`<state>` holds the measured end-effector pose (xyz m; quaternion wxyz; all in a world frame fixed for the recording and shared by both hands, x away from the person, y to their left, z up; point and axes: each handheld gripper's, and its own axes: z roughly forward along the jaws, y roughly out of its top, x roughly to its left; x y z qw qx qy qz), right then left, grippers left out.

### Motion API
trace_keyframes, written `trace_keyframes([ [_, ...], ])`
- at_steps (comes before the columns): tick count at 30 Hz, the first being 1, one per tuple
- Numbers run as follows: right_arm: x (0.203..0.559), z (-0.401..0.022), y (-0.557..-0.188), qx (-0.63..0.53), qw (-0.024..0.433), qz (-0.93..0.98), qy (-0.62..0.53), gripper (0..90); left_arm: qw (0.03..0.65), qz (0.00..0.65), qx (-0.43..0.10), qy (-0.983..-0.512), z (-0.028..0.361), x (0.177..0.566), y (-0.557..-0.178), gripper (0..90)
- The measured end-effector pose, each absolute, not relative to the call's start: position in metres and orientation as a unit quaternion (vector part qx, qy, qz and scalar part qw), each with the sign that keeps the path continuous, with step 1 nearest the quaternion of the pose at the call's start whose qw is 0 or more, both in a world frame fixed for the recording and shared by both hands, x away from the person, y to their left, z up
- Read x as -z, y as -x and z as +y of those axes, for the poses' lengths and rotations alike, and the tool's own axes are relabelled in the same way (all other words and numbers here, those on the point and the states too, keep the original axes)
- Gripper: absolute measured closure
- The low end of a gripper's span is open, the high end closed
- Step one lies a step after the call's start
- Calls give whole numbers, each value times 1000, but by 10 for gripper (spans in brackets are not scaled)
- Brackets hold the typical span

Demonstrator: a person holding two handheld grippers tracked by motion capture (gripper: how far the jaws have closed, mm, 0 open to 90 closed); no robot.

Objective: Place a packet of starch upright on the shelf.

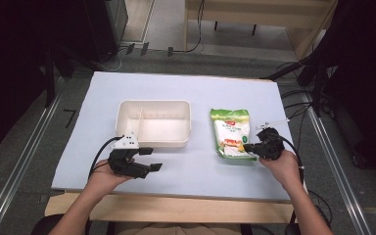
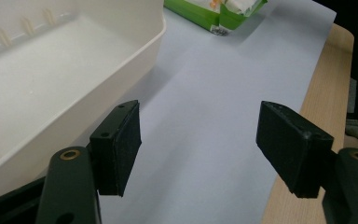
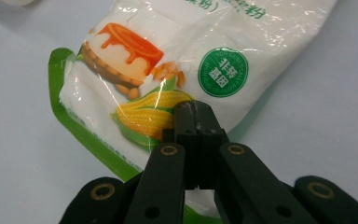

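Right claw [image 3: 195, 109] shut on corn-flour bag's [image 3: 177, 60] bottom edge.
Bag: soft, slick film, contents shift; grip seam. Left claw [image 2: 200, 149] wide, empty.

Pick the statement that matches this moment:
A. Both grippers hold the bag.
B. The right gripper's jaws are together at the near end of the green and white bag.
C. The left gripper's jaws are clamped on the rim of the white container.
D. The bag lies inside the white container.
B: the right gripper has its jaws together at the near end of the bag, which lies on the table beside the container.
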<state>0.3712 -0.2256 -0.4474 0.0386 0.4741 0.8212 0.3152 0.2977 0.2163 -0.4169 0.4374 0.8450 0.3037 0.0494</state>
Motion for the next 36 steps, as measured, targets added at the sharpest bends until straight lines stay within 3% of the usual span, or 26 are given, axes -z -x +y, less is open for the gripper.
trace_keyframes([
  [4, 445, -228, -375, -326, 31, 818, -473, 900, 436, 304, -51, -846, 217, 416, -297, 314],
  [8, 429, -234, -385, -347, 71, 796, -491, 877, 438, 304, -50, -845, 217, 417, -299, 314],
  [9, 426, -236, -388, -357, 78, 788, -496, 818, 438, 303, -50, -845, 217, 417, -298, 314],
  [21, 435, -238, -441, -340, 93, 760, -546, 545, 432, 301, -54, -848, 217, 417, -297, 314],
  [28, 444, -227, -457, -324, 94, 759, -557, 456, 430, 299, -60, -850, 217, 417, -297, 313],
  [36, 455, -221, -471, -306, 92, 764, -561, 416, 429, 299, -61, -850, 217, 417, -297, 314],
])
